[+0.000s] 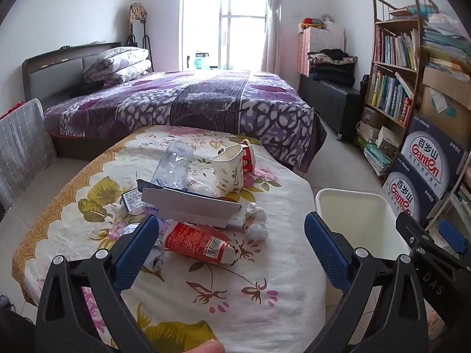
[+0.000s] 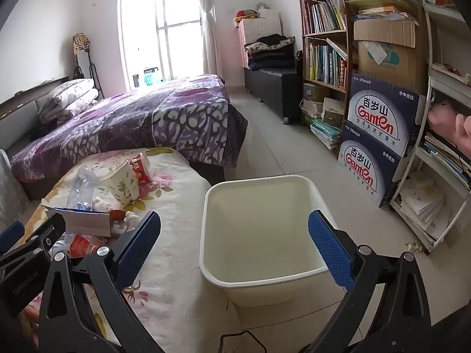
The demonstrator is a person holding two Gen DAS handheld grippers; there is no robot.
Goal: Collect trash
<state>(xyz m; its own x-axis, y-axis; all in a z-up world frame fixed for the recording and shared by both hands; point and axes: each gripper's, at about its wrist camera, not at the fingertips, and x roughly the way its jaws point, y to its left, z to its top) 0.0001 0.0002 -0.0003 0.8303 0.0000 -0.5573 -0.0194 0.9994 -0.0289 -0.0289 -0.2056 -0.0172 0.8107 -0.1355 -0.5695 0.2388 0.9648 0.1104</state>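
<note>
Lying ahead of left hand-held gripper [image 1: 232, 245]: red wrapper [image 1: 195, 242].

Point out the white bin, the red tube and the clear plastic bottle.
white bin [image 2: 259, 229]: right wrist view, on its inner back wall.
red tube [image 1: 195, 239]: left wrist view, on the middle of its red body.
clear plastic bottle [image 1: 173, 163]: left wrist view, on its crumpled side.

tablecloth [image 1: 241, 300]: cream, pink and yellow flowers
wastebasket [image 2: 256, 282], beside tablecloth: plain cream
bottle label [image 1: 195, 239], on tablecloth: red
cup [image 1: 229, 170], on tablecloth: white, green leaf print
bedspread [image 1: 206, 100], beyond tablecloth: purple, white blotches
</note>
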